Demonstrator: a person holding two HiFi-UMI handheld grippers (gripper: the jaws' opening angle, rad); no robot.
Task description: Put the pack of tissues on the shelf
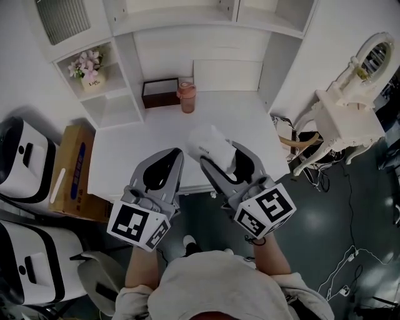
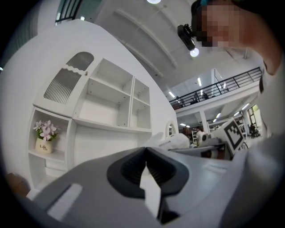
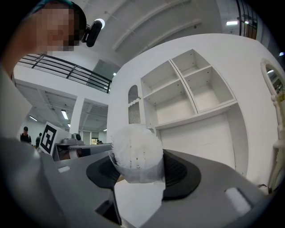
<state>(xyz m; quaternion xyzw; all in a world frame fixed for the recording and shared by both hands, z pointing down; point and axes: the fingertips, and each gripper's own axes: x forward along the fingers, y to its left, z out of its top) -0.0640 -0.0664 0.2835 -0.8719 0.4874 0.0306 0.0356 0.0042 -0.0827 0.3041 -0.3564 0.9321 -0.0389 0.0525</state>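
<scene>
My right gripper (image 1: 220, 155) is shut on the pack of tissues (image 1: 209, 145), a soft white plastic-wrapped pack held in the air over the front of the white desk (image 1: 137, 150). In the right gripper view the pack (image 3: 136, 153) sits clamped between the dark pads, its gathered end towards the camera. My left gripper (image 1: 177, 154) hangs beside it to the left, shut and holding nothing; its jaws meet at the tip (image 2: 145, 149). The white shelf unit (image 1: 187, 19) rises behind the desk, and its bare compartments (image 3: 191, 89) show ahead of the pack.
A pink cup (image 1: 187, 97) and a dark box (image 1: 160, 92) stand at the back of the desk. A side cubby holds a flower pot (image 1: 87, 67). A cardboard box (image 1: 72, 169) and white machines (image 1: 25, 156) lie left; an ornate white chair (image 1: 347, 115) stands right.
</scene>
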